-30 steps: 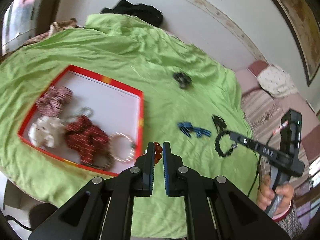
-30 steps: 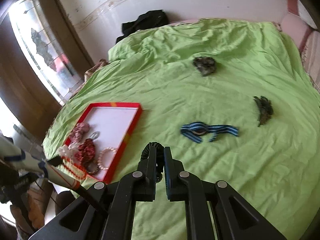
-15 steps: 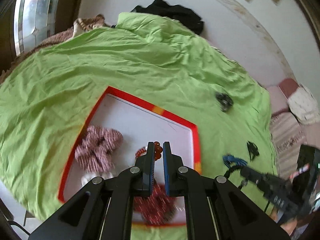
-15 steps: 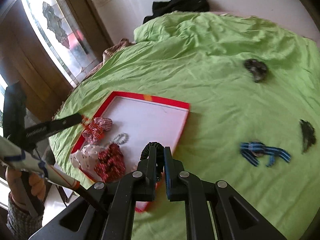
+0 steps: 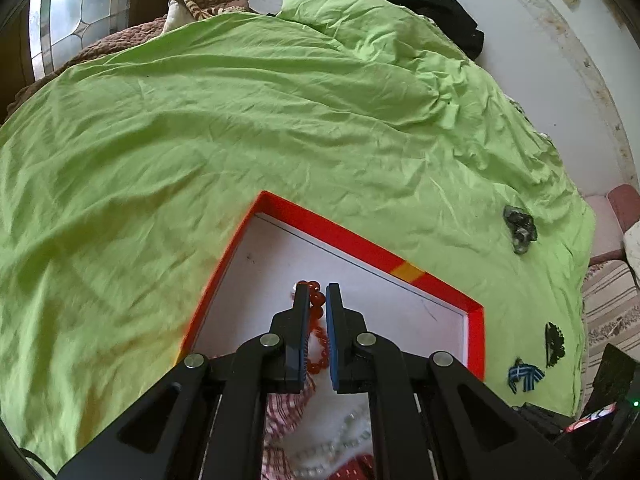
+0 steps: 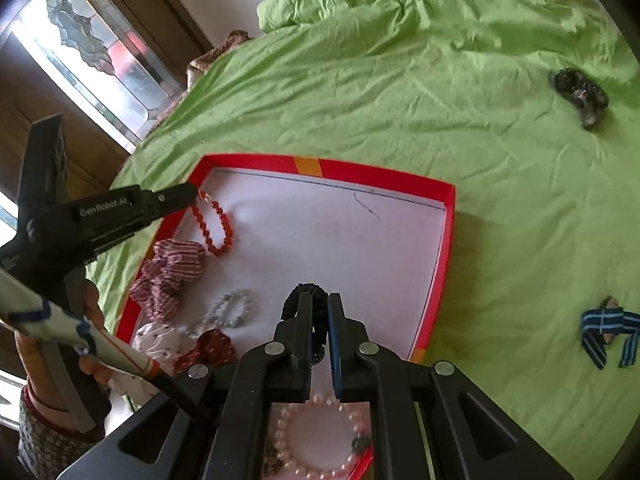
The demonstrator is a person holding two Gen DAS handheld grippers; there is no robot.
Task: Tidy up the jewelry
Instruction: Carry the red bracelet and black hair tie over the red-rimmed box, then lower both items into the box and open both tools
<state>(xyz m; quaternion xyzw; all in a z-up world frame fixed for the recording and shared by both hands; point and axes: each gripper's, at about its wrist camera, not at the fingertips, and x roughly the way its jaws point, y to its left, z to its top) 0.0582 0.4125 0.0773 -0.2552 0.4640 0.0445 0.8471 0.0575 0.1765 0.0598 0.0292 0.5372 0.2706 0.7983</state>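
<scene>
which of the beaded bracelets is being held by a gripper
The red beaded bracelet, pinched by the left gripper; the white and pink pearl ones lie loose.

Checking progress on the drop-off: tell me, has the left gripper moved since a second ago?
Yes. The left gripper, shut on the red bead bracelet, went from outside the red tray's rim to above its white floor.

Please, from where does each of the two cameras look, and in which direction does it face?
Left wrist: on the left gripper, facing down into the red-rimmed white tray on the green sheet; shows its fingers clamping a red bead bracelet.
Right wrist: on the right gripper, facing down at the tray; shows its fingers clamping a black bracelet, plus the left gripper and a hand.
Shared: tray, red bracelet, sheet.
</scene>
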